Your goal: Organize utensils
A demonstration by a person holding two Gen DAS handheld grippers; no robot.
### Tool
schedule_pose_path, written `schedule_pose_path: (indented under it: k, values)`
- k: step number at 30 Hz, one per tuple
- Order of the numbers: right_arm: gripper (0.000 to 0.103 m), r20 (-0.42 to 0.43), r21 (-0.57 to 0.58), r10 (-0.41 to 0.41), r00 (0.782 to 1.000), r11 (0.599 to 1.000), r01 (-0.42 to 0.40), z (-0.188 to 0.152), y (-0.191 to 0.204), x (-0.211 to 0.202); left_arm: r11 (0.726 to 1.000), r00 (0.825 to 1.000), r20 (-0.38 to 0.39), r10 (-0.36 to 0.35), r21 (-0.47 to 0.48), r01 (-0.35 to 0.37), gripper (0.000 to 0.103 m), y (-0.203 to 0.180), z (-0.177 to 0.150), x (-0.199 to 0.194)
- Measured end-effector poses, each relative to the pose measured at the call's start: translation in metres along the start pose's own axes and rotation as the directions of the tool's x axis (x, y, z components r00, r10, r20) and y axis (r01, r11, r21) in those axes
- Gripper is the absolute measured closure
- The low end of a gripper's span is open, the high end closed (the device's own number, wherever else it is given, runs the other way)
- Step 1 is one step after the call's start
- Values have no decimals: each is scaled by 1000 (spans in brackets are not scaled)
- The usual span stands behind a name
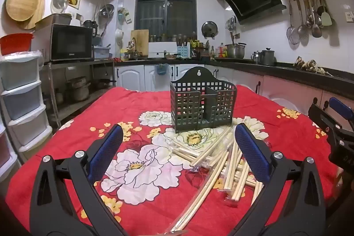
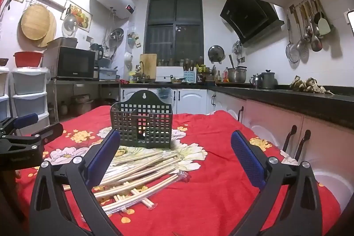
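Your chopsticks (image 1: 223,160) lie in a loose heap on the bench (image 1: 66,169) just in front of the dark slotted holder (image 1: 202,106), under the right-hand finger of your left tongs (image 1: 179,147) and the left-hand finger of your right tongs (image 2: 176,155), so the pile sits between your two hands, neither clearly nearer. Both tongs are spread wide and hold nothing. The sticks are pale wood, several in clear wrappers, crossing at many angles, with the long axes mostly running diagonally toward the holder.
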State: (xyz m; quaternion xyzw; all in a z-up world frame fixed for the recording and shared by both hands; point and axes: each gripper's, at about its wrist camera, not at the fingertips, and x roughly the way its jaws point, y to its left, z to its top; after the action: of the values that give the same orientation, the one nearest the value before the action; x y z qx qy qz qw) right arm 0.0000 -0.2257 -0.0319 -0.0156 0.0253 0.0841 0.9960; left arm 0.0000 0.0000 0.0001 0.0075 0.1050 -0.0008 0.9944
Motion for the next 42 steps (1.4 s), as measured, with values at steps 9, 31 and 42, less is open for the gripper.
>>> schedule_pose_path:
  k: [9,31,42]
  values:
    - [6,-5,8,1,1000,1000,-1,0,-1,0,1000,1000,-3,-1,-7,1,9,0,0,0]
    - [6,-17,16,-5,1000,1000,6,-6,-9,12,1000,1000,-7,-2,-13,2,9,1,0,0]
    - [6,-16,18,-12,1000,1000,12,-3,-8,8,1000,1000,-8,-3,-15,3,9,1,0,1]
